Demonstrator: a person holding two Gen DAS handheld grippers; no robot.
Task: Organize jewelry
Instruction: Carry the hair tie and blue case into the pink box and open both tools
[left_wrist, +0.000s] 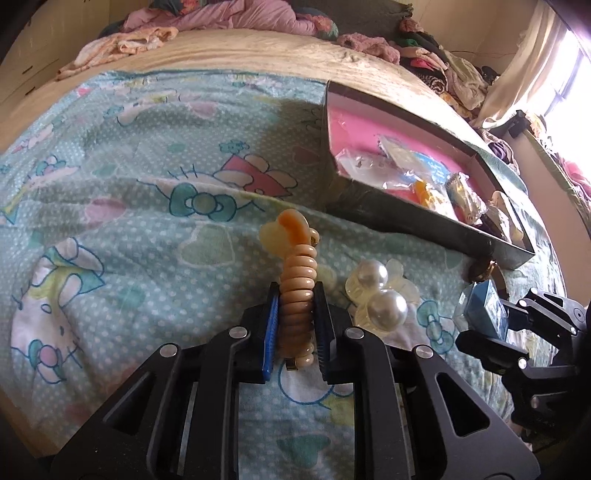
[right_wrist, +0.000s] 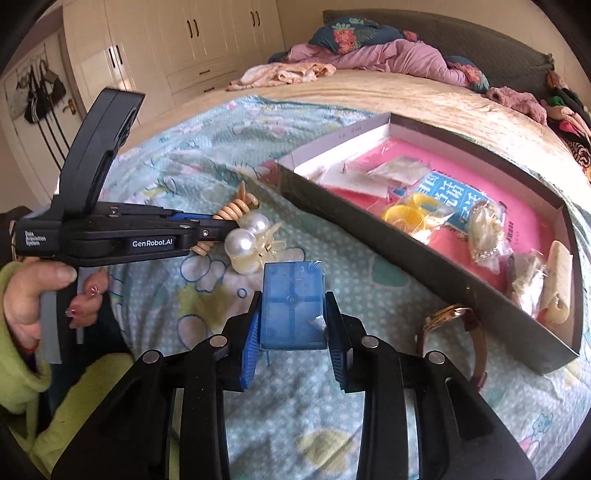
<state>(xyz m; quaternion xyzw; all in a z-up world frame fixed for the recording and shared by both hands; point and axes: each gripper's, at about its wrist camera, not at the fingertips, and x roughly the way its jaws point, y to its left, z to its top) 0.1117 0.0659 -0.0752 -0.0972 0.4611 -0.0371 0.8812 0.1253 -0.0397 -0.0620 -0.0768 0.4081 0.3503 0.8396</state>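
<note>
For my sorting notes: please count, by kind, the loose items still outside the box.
Spiral hair tie, in left gripper: 1
Pearl hair clip: 1
Blue case, in right gripper: 1
Wristwatch: 1
Total: 4

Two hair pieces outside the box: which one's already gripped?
The beige spiral hair tie, clamped in the left gripper. The pearl claw clip lies loose on the bedsheet beside it.

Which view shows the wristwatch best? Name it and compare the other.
The right wrist view: the wristwatch lies on the bedsheet against the box's near wall, gold case and brown strap visible. The left wrist view shows only a gold-brown sliver beneath the box corner.
</note>
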